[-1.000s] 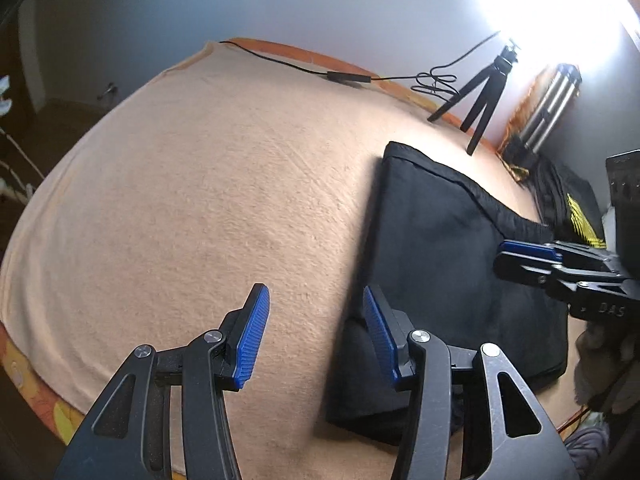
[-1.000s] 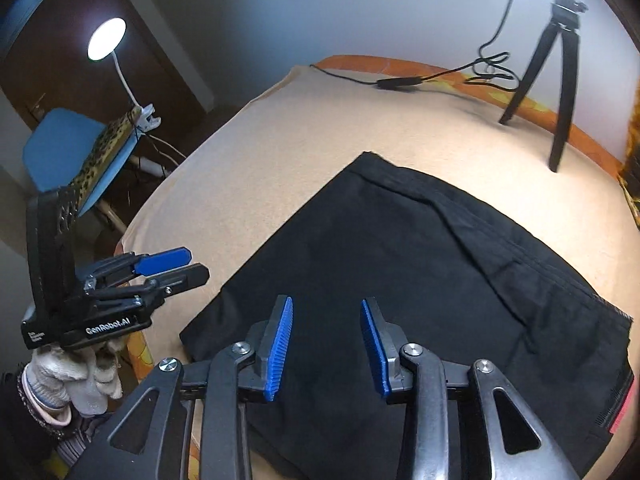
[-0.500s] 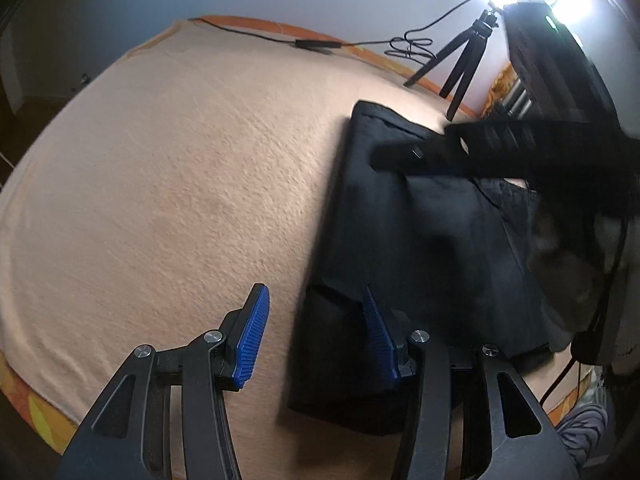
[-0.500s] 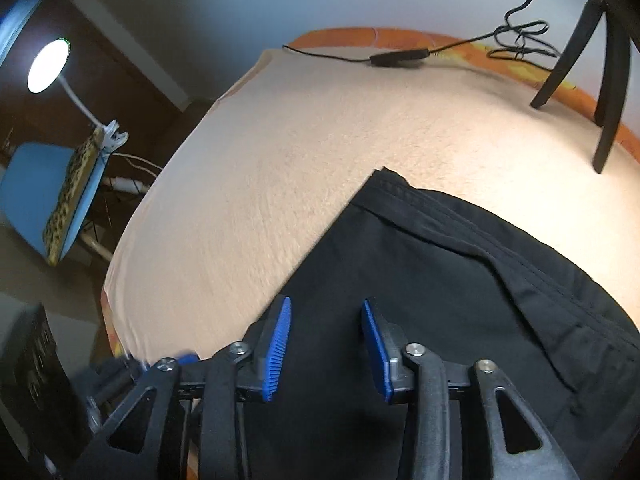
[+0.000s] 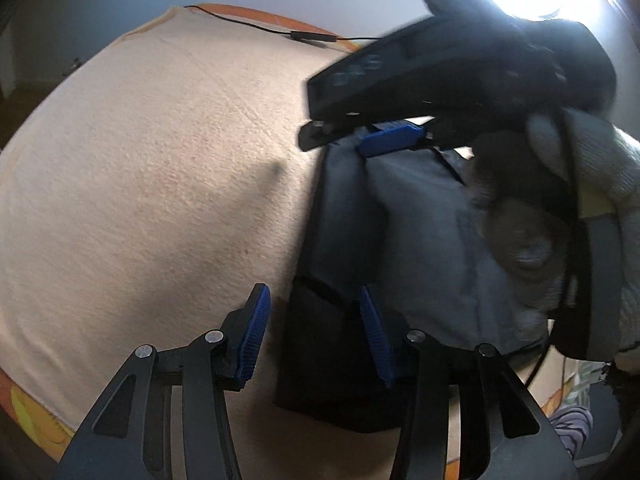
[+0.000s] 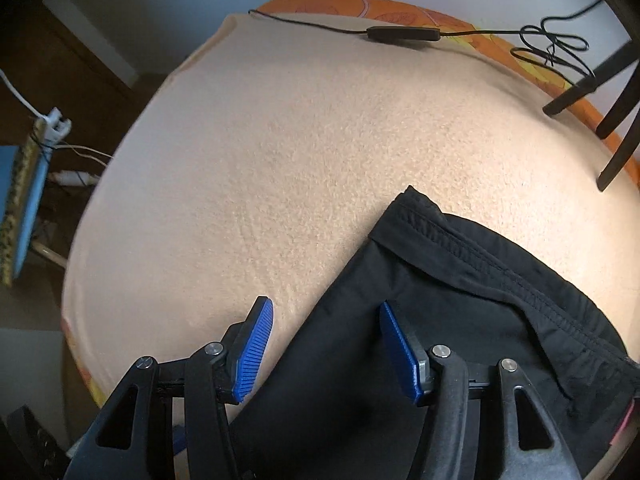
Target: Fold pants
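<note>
Black pants (image 5: 420, 240) lie folded on a peach blanket (image 5: 160, 200). In the left wrist view my left gripper (image 5: 316, 332) hovers over their near left corner. Its jaws are closing, the corner's edge lies between the blue pads, and the pads do not press it. A gloved hand (image 5: 580, 184) holds my right gripper (image 5: 340, 140), blurred, over the pants' far left corner. In the right wrist view my right gripper (image 6: 328, 352) points steeply down with its jaws opening. They straddle the left edge of the pants (image 6: 460, 320) just below the waistband, without gripping.
A black cable with an inline switch (image 6: 400, 34) runs along the blanket's far edge. Black tripod legs (image 6: 592, 96) stand at the far right. An orange patterned sheet edge (image 6: 400, 6) rims the bed. A blue chair (image 6: 20, 200) stands off the left side.
My right gripper has swung left and down to the pants' far left corner, and its jaws have widened. My left gripper has tipped over the near corner and narrowed slightly.
</note>
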Tool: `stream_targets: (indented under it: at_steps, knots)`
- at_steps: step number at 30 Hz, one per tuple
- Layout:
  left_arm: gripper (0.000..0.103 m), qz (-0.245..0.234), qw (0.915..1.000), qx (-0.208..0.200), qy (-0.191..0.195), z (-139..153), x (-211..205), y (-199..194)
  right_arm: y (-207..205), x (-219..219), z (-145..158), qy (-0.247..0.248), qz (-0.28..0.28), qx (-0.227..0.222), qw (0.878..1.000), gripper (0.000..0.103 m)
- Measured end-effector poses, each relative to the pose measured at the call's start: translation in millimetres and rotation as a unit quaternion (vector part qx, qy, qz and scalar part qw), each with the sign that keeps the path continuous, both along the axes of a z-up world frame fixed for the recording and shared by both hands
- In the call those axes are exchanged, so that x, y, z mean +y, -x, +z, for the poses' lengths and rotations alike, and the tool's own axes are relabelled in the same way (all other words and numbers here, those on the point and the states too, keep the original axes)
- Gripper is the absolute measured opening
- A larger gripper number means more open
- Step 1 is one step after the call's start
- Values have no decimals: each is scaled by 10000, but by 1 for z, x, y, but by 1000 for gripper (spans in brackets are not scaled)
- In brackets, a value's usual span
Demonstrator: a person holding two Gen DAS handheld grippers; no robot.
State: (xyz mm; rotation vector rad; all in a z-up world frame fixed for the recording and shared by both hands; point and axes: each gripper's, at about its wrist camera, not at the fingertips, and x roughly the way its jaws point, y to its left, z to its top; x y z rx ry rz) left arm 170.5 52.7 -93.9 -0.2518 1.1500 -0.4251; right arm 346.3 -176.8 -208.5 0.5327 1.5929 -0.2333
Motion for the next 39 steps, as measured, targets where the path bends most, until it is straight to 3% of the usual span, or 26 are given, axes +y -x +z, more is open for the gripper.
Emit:
stream_targets:
  at_steps: [7, 12, 18, 23, 25, 31, 37, 38, 39]
  knots:
    - [42, -72, 9999, -89, -7, 4, -4, 2, -9, 21, -4, 407, 325, 168, 9985, 61]
    - [42, 8, 9999, -121, 23, 8, 4, 5, -7, 32, -2, 776, 656, 186, 9946, 45]
    - [42, 18, 9999, -154, -46, 8, 4, 6, 3, 28, 2, 707, 676, 126, 9951, 35]
    - [43, 22, 9998, -202, -48, 9, -5, 11, 9, 21, 12, 449, 551, -42, 9975, 10]
    - [43, 12, 9997, -211, -90, 8, -5, 10, 12, 17, 17, 305, 446, -127, 9985, 5]
    - [43, 82, 9999, -77, -72, 3, -14, 6, 20, -3, 30, 18, 255, -421, 9988, 1]
    - [43, 119, 9995, -42, 281, 2, -17, 5, 30, -19, 46, -156, 70, -641, 9978, 1]
    - [31, 171, 9992, -46, 364, 2, -16, 5, 32, -21, 48, -168, 42, -657, 9977, 1]
    - [25, 203, 9987, -37, 465, 3, -16, 4, 33, -23, 50, -204, 1, -686, 9974, 1]
